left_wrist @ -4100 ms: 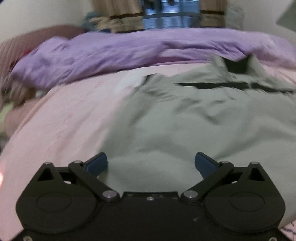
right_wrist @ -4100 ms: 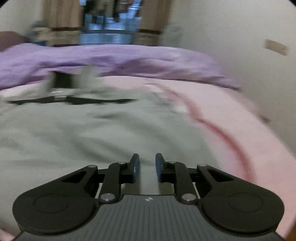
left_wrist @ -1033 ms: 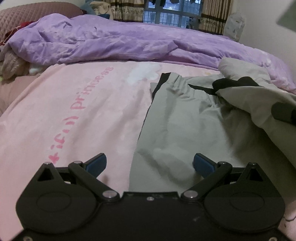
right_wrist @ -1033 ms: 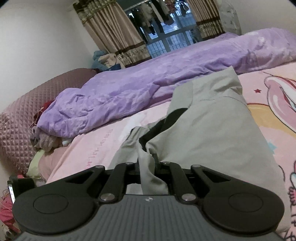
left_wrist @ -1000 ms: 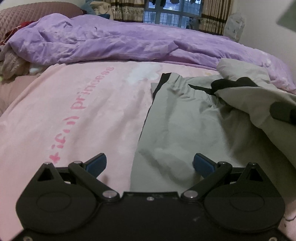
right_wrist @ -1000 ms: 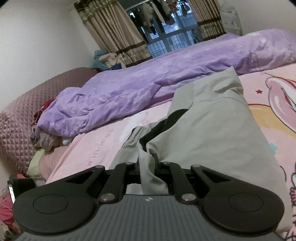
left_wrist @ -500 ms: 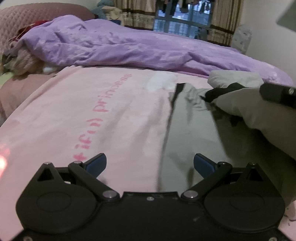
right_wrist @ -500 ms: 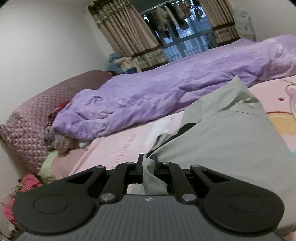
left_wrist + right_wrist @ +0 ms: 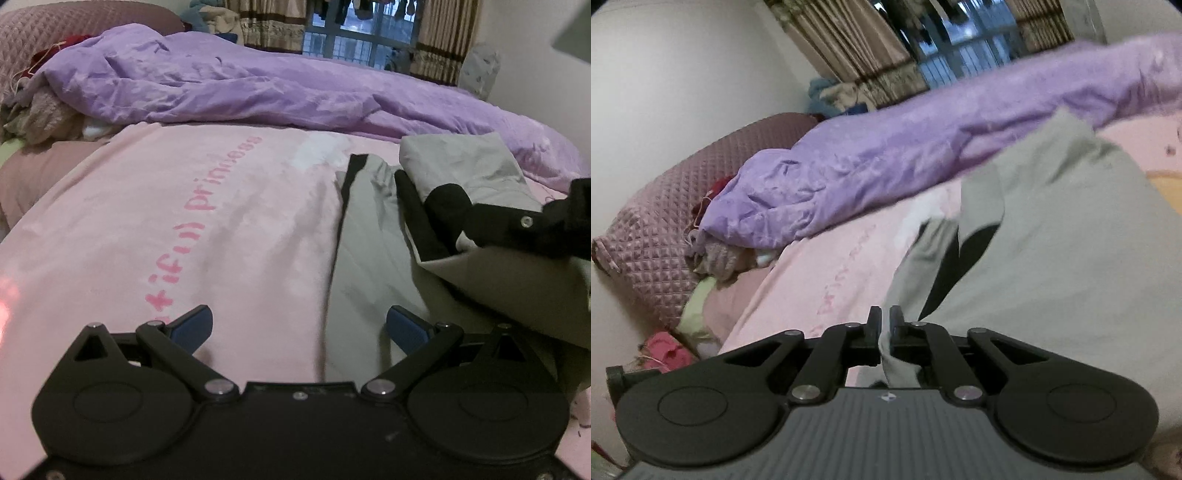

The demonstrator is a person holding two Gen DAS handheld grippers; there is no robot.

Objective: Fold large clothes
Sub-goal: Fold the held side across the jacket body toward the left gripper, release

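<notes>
A large grey garment with black trim lies on the pink bed sheet. Its right part is folded over and held up above the lower layer. My right gripper has the edge of that fold between its fingers; its jaws are opening, a narrow gap shows at the tips, and the cloth still hangs from them. In the left wrist view the right gripper reaches in from the right. My left gripper is open just above the bed, over the garment's left edge, holding nothing.
A purple duvet is heaped along the far side of the bed. A quilted pink headboard and a pile of clothes are at the left. Curtains and a window stand behind. Bare sheet lies left of the garment.
The right gripper has carried the grey fold leftward across the garment, and its fingertips have parted a little. The left gripper has drifted slightly left, staying open.
</notes>
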